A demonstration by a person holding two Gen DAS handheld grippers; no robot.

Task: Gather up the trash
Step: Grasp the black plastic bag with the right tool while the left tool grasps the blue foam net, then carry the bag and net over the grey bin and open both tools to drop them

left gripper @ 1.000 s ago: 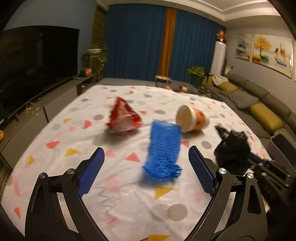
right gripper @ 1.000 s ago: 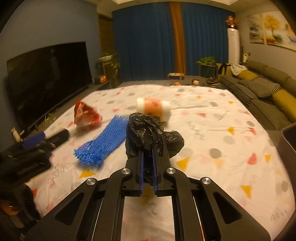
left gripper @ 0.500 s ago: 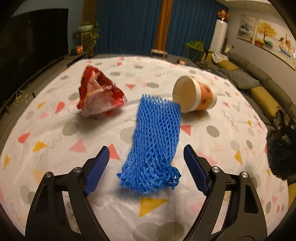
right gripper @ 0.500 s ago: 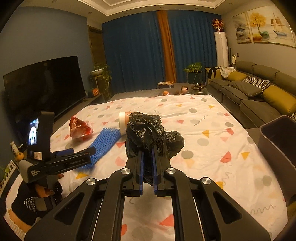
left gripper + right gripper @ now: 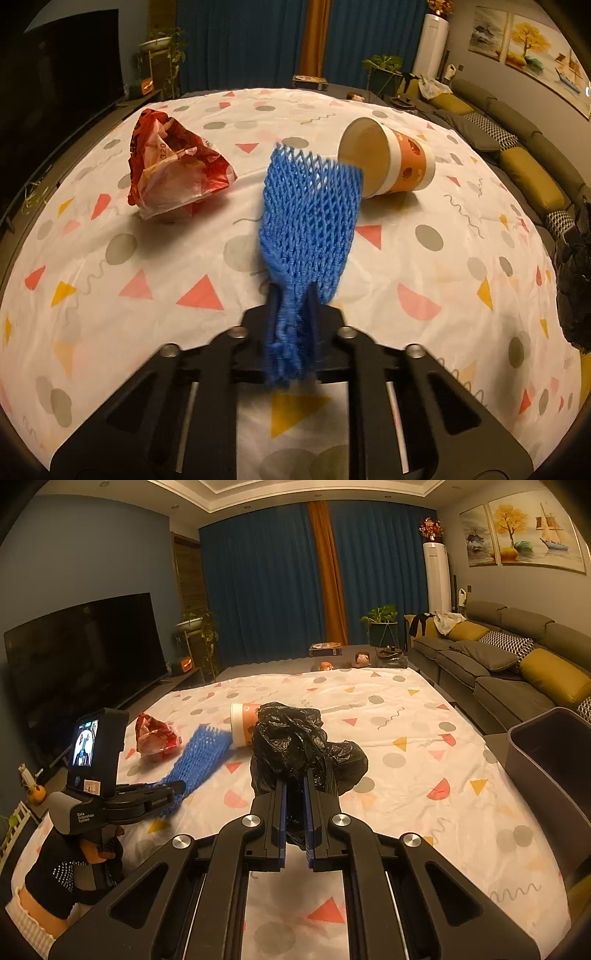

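Since 0.5 s ago, our left gripper (image 5: 291, 317) has clenched the blue foam net (image 5: 310, 218); our right gripper (image 5: 294, 812) is still pinching the black bag (image 5: 295, 738). The flimsy net, rising off the desk (image 5: 424, 258), could slip out.

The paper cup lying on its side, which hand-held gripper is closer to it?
Left. The left hand-held gripper sits just before the paper cup; the right hand-held gripper is farther back.

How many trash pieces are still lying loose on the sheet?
2: the red wrapper far left, the paper cup on its side far right. Blue foam net is in the left claw.
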